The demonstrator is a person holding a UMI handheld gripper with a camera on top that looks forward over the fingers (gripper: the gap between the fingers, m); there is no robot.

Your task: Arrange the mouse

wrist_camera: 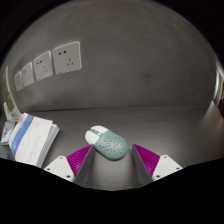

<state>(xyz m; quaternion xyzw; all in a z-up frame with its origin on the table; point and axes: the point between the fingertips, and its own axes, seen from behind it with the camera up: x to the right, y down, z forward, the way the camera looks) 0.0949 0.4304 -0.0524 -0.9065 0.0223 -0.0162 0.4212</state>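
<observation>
A small mouse with a speckled grey-green body and a white front end lies on the grey desk. It sits between my gripper's fingertips, with its white end pointing away to the left. The magenta pads stand on either side with a gap to the mouse at each side. The fingers are open and the mouse rests on the desk.
A stack of papers or booklets lies to the left of the fingers. Several white wall sockets line the grey wall beyond the desk. The desk surface stretches to the right.
</observation>
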